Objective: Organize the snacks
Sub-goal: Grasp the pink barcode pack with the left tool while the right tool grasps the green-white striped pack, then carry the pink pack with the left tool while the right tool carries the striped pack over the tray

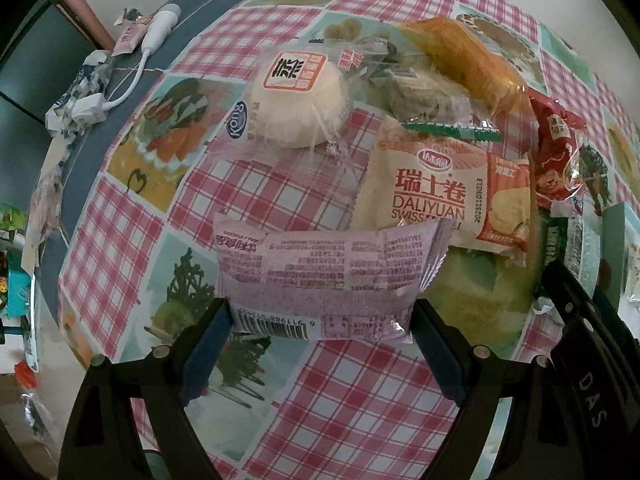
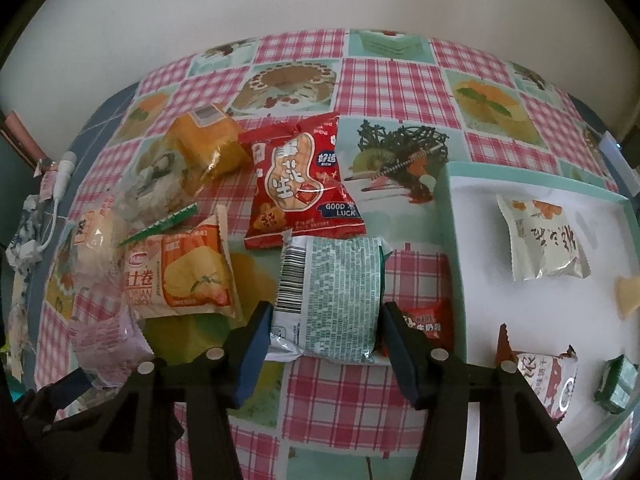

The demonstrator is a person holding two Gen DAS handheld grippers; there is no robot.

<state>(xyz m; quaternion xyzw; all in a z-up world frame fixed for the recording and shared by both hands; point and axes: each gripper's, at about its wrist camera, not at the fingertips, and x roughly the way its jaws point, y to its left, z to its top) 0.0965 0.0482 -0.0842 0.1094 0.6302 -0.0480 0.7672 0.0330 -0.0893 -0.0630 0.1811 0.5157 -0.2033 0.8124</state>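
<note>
My left gripper (image 1: 322, 312) points steeply down and is shut on a lilac snack packet (image 1: 320, 276), its blue pads pressing on both short ends. Behind it lie a Swiss roll packet (image 1: 440, 196), a round bun in clear wrap (image 1: 296, 100) and an orange cake (image 1: 468, 64). My right gripper (image 2: 326, 316) is shut on a green-and-white packet (image 2: 332, 296), barcode side up, pads against both sides. A red peanut packet (image 2: 300, 180) lies just beyond it. A small red packet (image 2: 424, 320) sits between it and the tray.
A white tray with a mint rim (image 2: 456, 240) stands at the right and holds a white packet (image 2: 544, 240), a brown-and-white packet (image 2: 548, 380) and a small green one (image 2: 616, 384). A white cable (image 1: 156, 28) and crumpled wrappers lie at the table's left edge.
</note>
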